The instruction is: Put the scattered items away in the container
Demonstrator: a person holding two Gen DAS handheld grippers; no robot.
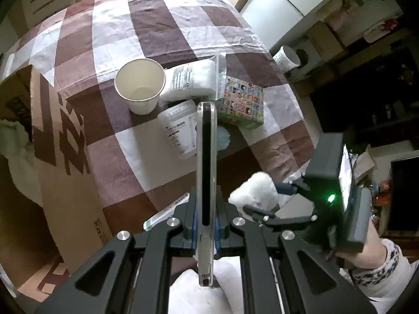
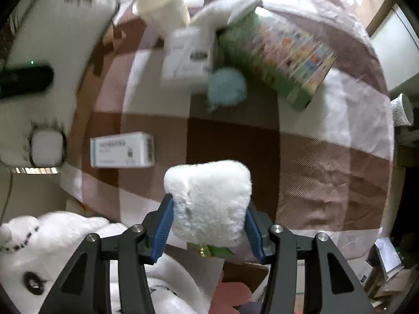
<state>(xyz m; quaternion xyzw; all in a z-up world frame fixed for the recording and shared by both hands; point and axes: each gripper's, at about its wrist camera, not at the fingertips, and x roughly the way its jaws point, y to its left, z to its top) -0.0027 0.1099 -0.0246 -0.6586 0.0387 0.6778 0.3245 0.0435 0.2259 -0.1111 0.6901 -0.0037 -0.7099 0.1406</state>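
On checked cloth (image 1: 162,34) — scattered items.

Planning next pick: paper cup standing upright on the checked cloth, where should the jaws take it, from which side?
Take the paper cup across its side wall just below the rim, coming from its open left side. It stands upright, mouth up and empty, and the white packet presses on its right, so that side is probably blocked.

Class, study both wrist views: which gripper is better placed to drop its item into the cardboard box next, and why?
Left. The left gripper, shut on the clear-cased phone, has the cardboard box right beside it; the right gripper, holding the white plush, is farther away.
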